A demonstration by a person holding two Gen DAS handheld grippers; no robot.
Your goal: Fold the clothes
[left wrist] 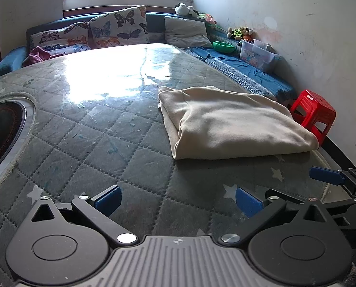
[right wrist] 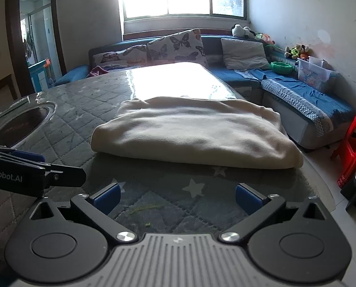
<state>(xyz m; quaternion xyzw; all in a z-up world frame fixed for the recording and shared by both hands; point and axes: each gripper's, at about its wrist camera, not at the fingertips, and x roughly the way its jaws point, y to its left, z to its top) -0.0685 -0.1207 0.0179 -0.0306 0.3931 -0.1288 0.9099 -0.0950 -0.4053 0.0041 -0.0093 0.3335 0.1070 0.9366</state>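
Note:
A cream garment [left wrist: 230, 122] lies folded into a thick rectangle on the grey quilted table cover [left wrist: 101, 143], toward the table's right side. It also shows in the right wrist view [right wrist: 192, 131], straight ahead. My left gripper [left wrist: 178, 199] is open and empty, low over the cover, short of the garment's near left corner. My right gripper [right wrist: 178, 197] is open and empty, just short of the garment's near edge. The right gripper's blue finger [left wrist: 326, 175] shows at the right in the left wrist view. The left gripper's body [right wrist: 22, 174] shows at the left in the right wrist view.
A round inset cooktop [left wrist: 3, 131] sits in the table at the left. A blue corner sofa [right wrist: 297, 95] with butterfly cushions [left wrist: 118, 27], a green bowl [left wrist: 223, 46] and a clear box [left wrist: 258, 53] runs behind and to the right. A red stool [left wrist: 314, 114] stands by the table's right edge.

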